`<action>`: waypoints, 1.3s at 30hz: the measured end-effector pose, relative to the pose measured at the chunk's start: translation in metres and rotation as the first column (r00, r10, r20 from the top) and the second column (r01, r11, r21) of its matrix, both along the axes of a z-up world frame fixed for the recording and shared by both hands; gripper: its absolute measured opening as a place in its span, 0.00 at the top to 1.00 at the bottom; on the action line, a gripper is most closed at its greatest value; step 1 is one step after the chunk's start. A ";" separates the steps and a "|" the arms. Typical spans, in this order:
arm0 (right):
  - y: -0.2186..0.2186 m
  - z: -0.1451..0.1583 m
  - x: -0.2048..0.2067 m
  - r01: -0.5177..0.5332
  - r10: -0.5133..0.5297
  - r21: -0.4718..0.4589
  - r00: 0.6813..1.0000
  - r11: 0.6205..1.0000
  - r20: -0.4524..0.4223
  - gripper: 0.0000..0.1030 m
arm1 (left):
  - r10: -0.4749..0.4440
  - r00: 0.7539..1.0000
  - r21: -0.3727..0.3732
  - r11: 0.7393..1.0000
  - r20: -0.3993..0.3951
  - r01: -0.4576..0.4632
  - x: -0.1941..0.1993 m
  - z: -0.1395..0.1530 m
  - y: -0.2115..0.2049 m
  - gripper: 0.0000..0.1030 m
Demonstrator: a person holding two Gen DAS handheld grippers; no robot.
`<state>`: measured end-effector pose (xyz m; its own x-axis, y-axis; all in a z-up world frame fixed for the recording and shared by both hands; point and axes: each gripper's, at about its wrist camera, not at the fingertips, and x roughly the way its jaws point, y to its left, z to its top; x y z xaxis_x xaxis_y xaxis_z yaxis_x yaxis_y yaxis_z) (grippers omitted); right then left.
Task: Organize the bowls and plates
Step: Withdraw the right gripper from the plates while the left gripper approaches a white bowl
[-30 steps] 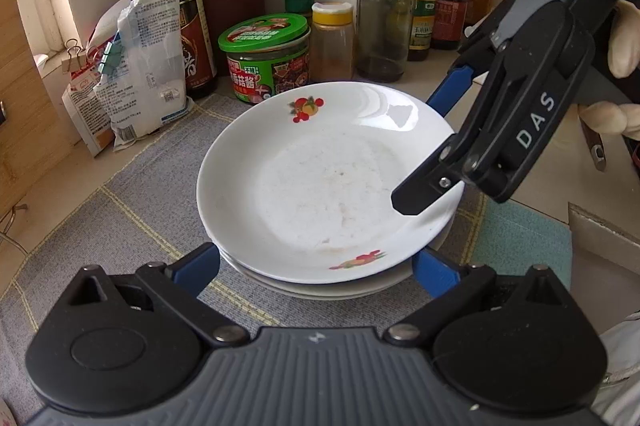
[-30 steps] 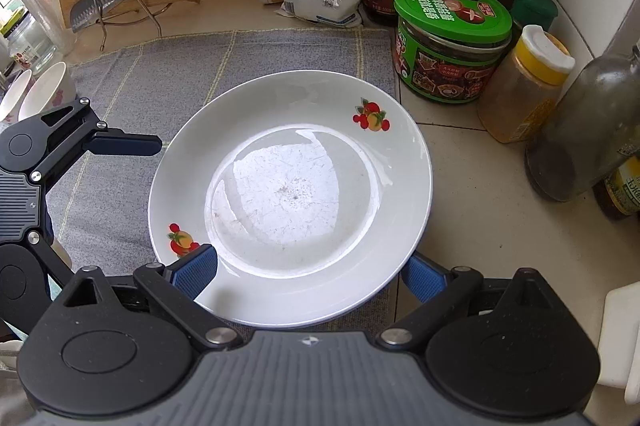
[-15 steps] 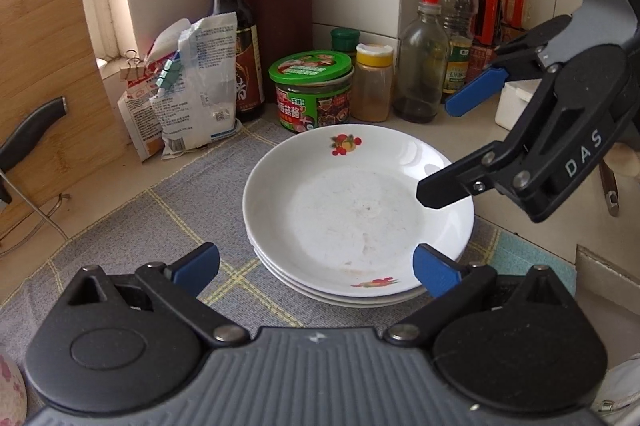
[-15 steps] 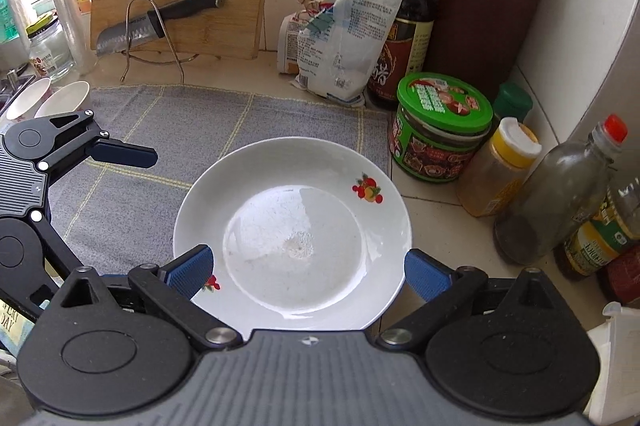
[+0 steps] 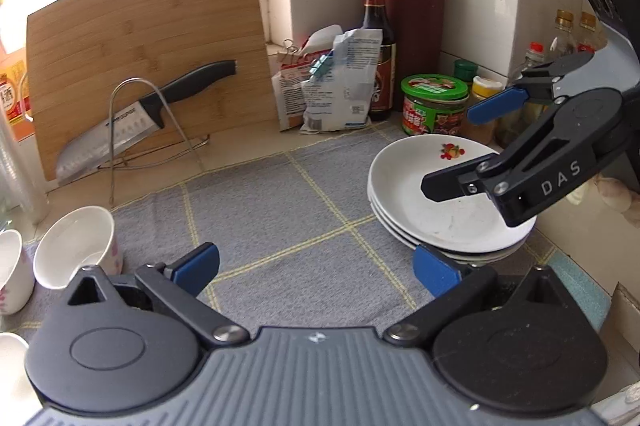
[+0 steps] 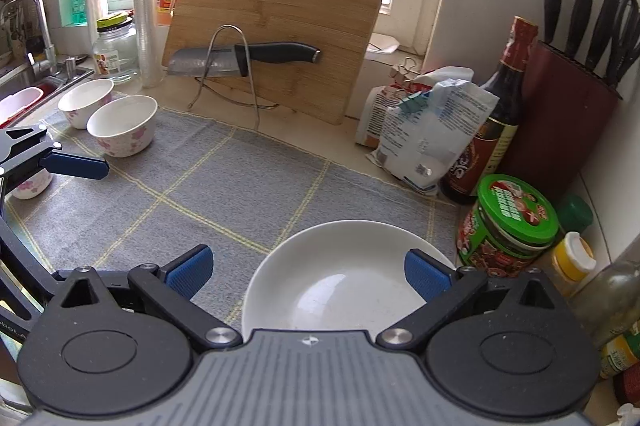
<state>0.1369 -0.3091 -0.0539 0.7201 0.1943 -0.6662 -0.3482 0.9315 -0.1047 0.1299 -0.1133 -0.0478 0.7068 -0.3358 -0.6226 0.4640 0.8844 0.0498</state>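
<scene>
Altogether, three white plates [image 5: 444, 214] sit stacked at the right end of the grey checked cloth [image 5: 280, 218], the top one marked with a small fruit print. Bowls stand at the far left end of the cloth: the right wrist view shows two pink-flowered white bowls [image 6: 122, 125] side by side and part of a third one behind a finger of the left gripper [image 5: 316, 266]. That gripper's blue-padded jaws are spread wide over bare cloth, gripping nothing. The right gripper [image 6: 308, 268] has just been opening; its jaws stand fully apart above the near part of the plate stack, with the top plate showing between the pads and no pad pressing on it.

Behind the cloth, one bamboo cutting board [image 6: 276, 18] leans on the wall, and one black-handled knife [image 6: 244, 56] lies across a wire stand [image 6: 230, 74]. Beside the plates stand one green-lidded jar [image 6: 510, 222], a yellow-capped spice jar [image 6: 572, 256], a dark sauce bottle [image 6: 500, 114], two clipped bags [image 6: 424, 122] and a red knife block [image 6: 568, 106]. Between bowls and plates, only open cloth lies.
</scene>
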 end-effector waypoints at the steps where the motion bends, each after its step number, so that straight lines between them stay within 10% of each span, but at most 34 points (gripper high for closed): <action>1: 0.006 -0.001 0.001 -0.018 0.018 0.012 1.000 1.000 -0.004 0.00 | 0.020 1.000 0.004 1.000 -0.004 -0.020 -0.003 0.000 0.006 0.01; 39: 0.268 -0.061 -0.044 -0.161 0.161 0.013 0.985 0.987 -0.062 0.00 | -0.007 0.999 -0.023 1.000 -0.039 0.006 -0.014 0.009 0.253 0.01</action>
